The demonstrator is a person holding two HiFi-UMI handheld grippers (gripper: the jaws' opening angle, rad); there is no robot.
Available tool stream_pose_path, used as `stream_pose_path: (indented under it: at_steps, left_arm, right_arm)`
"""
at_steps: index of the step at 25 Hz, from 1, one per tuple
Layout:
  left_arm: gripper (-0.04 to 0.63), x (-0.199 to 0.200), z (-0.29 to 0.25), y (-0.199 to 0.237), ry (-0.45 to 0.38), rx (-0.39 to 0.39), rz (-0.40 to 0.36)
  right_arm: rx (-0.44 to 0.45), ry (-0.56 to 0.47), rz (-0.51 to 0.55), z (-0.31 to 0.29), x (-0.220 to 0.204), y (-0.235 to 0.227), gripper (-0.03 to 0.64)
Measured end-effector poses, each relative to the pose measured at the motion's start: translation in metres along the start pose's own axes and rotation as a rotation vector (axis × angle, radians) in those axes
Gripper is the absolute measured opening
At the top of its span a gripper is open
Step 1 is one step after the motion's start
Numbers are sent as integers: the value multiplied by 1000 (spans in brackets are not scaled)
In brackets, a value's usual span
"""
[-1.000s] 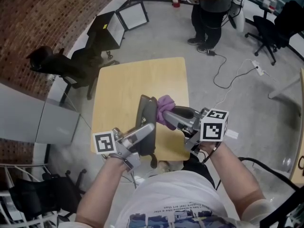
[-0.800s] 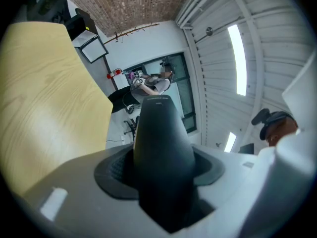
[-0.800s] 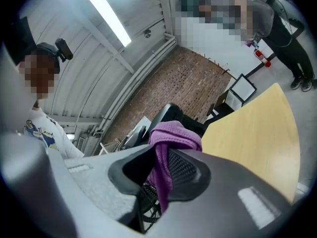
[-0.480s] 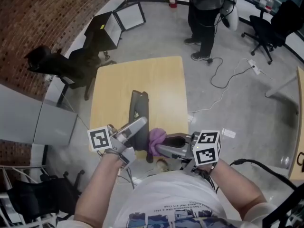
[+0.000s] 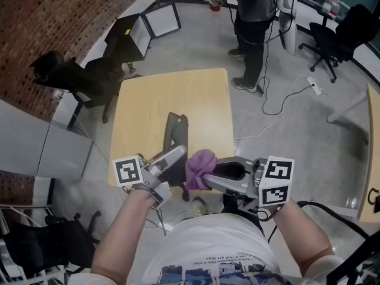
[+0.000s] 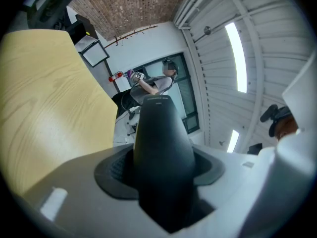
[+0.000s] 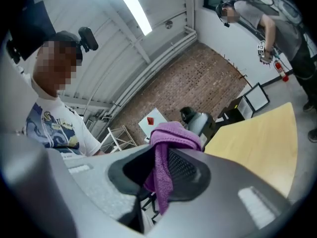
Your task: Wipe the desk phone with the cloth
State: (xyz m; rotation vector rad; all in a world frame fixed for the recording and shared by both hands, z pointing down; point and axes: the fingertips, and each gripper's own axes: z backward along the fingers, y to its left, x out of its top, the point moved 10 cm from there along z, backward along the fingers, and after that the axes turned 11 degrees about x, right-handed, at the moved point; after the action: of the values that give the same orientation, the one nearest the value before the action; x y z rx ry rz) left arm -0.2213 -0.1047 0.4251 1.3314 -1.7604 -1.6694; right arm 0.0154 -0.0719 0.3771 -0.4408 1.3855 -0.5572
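- Both forearms reach out from the body, wrists straight, and the grippers angle in toward each other.
- The left gripper sits at the counter's near edge with its marker cube on the outer side. Its jaws stand wide and are clamped on the phone's near end.
- The right gripper comes in from the right, its cube facing up. Its jaws are pinched together on the cloth, which bunches up past the tips.
- The cloth lies just beside the phone's near right side; I cannot tell whether they touch.
- The phone is a dark, narrow body that runs lengthwise from the near edge toward the counter's middle. I cannot tell whether it rests on the wood or is lifted.
- The counter shows bare wood beyond the phone to its far edge, and on both sides of it.
- A dark chair stands off the left edge.
- Off the right edge is open floor, with a cable trailing across it.
- A person stands beyond the far right corner, well apart from the counter.
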Motion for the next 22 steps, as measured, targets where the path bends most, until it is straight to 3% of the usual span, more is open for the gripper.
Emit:
stream_pose_path:
  at_steps: [5,15,22]
  left_arm:
    - [293,-10,4,0,5,-7,7]
    - [291,-22,25,1,-19,-39,40]
    - [291,-29,44,5,-19,-60,48]
  right_arm:
    - [0,-33,49,-11,18,8,87]
    - [27,71,-48,-35,-55,28,87]
    - [-45,98,-85,-31,-88,30,87]
